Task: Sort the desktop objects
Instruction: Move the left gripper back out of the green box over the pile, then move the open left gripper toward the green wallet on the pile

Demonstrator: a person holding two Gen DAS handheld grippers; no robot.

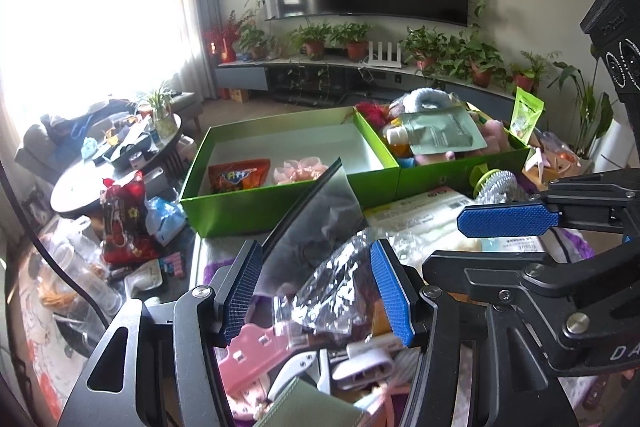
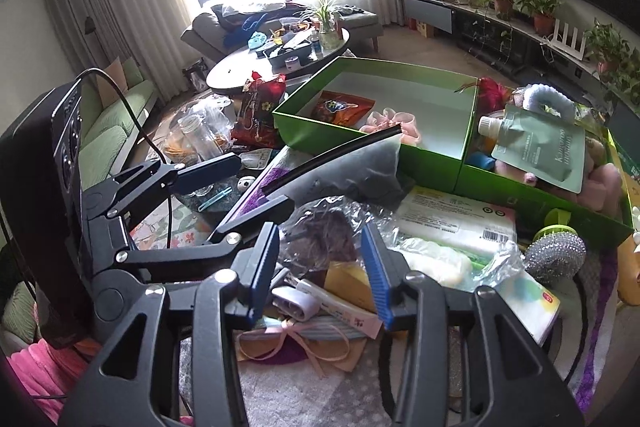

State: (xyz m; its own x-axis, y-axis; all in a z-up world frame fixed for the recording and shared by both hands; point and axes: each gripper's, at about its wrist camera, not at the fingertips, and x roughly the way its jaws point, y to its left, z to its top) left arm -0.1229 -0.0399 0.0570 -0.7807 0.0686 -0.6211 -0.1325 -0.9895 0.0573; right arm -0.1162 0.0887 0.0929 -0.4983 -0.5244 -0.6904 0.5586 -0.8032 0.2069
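Note:
My left gripper [image 1: 316, 287] is shut on a grey zip bag [image 1: 316, 215] with a black zipper strip. The bag sticks up toward the green boxes, with crinkly clear plastic [image 1: 340, 279] beside it. In the right wrist view the left gripper [image 2: 256, 187] holds the same zip bag [image 2: 348, 175] from the left. My right gripper [image 2: 320, 267] stands open over a clear bag of brown stuff [image 2: 324, 239] and small clutter. Seen from the left wrist, the right gripper [image 1: 444, 243] has nothing between its pads. The left green box [image 1: 280, 207] holds an orange snack packet [image 1: 236, 177] and a pink scrunchie [image 1: 300, 167].
The right green box [image 2: 520, 195] is piled with a green pouch [image 2: 540, 151], plush items and hair ties. A tissue pack [image 2: 452, 223] and a steel scrubber [image 2: 554, 255] lie before it. A red bag [image 1: 124, 223], jars and a round coffee table [image 2: 232, 71] stand to the left.

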